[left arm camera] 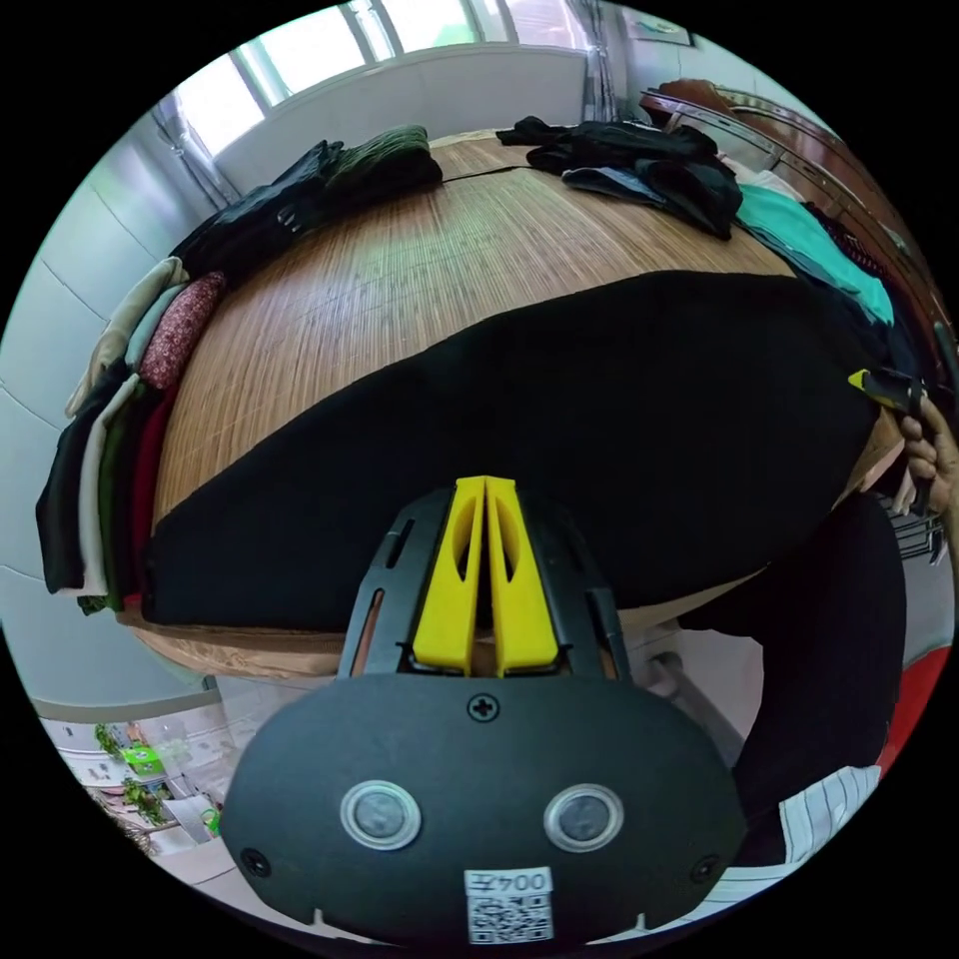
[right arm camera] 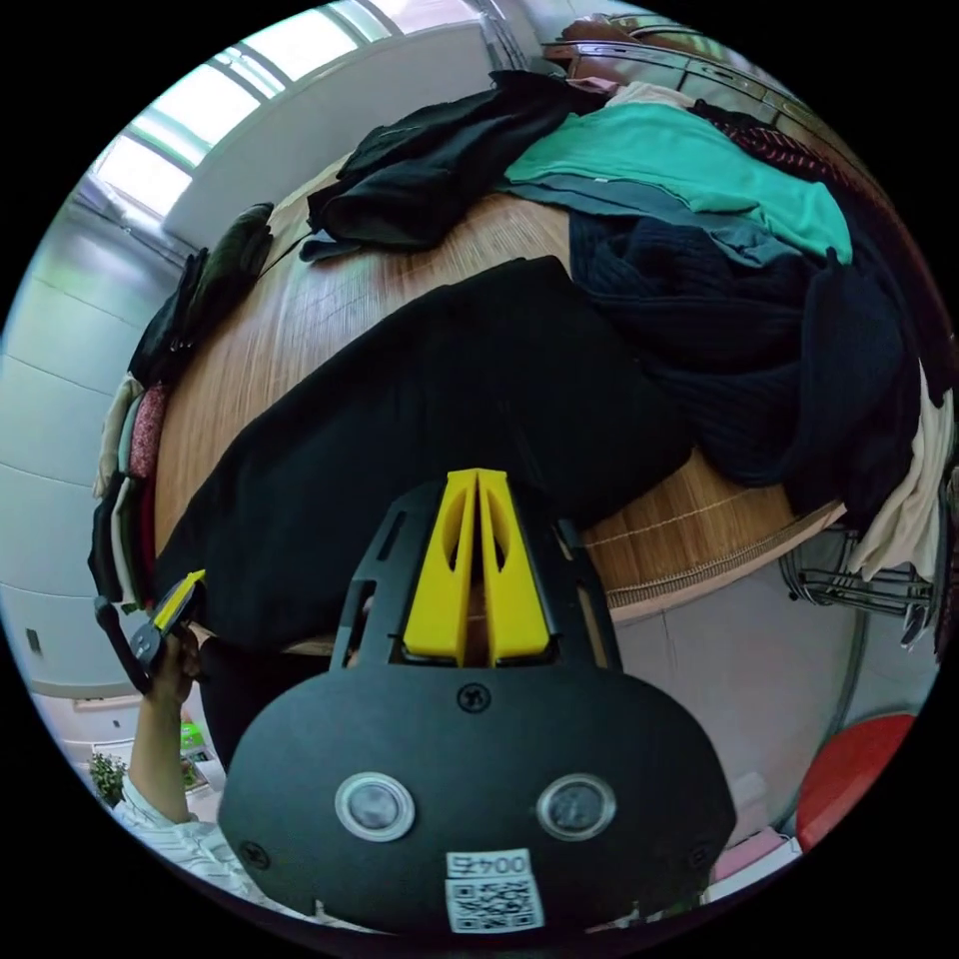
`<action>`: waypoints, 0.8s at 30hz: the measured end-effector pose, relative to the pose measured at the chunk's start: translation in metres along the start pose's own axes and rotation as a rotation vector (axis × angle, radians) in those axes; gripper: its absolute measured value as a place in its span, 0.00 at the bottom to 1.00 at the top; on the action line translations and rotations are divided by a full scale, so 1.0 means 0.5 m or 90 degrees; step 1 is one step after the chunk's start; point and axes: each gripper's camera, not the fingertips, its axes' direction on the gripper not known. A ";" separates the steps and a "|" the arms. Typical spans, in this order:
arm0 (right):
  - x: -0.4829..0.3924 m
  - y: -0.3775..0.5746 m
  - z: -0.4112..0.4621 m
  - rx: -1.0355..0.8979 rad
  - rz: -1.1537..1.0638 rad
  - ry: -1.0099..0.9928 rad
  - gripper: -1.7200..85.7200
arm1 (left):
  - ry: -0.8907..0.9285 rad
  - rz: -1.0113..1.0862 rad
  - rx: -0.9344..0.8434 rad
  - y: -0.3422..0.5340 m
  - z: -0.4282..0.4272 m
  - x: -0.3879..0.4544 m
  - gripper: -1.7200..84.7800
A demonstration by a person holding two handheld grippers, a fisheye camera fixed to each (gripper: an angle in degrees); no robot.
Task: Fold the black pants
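We see the black pants [left arm camera: 559, 420] lying flat as one long band along the near edge of the bamboo-topped table [left arm camera: 400, 270], seemingly folded lengthwise already; we judge the crosswise folds remain. Our left gripper [left arm camera: 485, 484] and right gripper [right arm camera: 477, 478] have jaws pressed together, holding nothing, over the near hem. Bare table lies beyond the pants; folded stacks [left arm camera: 110, 440] line one end, and a loose clothes heap [right arm camera: 739, 280] crowds the other.
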 end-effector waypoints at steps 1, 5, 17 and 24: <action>-0.007 -0.002 0.001 -0.005 -0.013 0.020 0.01 | -0.007 0.006 -0.001 -0.009 -0.007 0.011 0.02; -0.008 0.007 0.008 0.012 -0.017 0.043 0.01 | -0.002 0.003 0.003 -0.036 -0.034 0.032 0.02; 0.006 0.071 0.026 0.147 -0.080 0.034 0.01 | 0.014 -0.007 0.031 -0.130 -0.150 0.091 0.02; -0.034 0.073 0.005 0.179 -0.096 0.067 0.01 | 0.035 -0.027 0.039 -0.204 -0.239 0.110 0.02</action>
